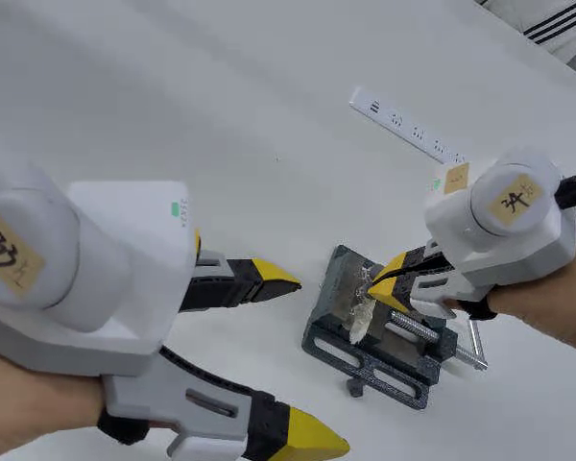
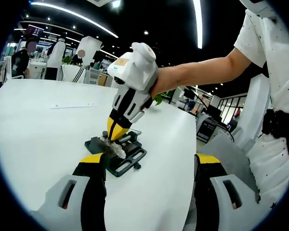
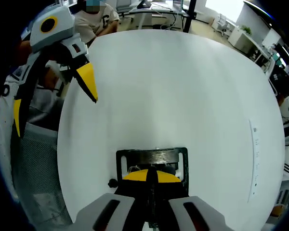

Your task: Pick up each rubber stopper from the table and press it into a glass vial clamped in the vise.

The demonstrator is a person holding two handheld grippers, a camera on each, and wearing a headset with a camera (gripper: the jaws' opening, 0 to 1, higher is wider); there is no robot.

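White bench, bare near the work. Left tongs, near left, stand wide apart and hold nothing; the paper tag on the body reads roughly "33" in handwriting. Right tongs, tips drawn together, point down over the vise at right centre; whether a stopper sits between them cannot be told, and their tag is not surely legible. A power strip lies far right, its markings too small to read. The glass vial is clamped between the vise jaws: probably brittle, so press straight down. A rubber stopper would be soft and grippy; hold it by its sides.
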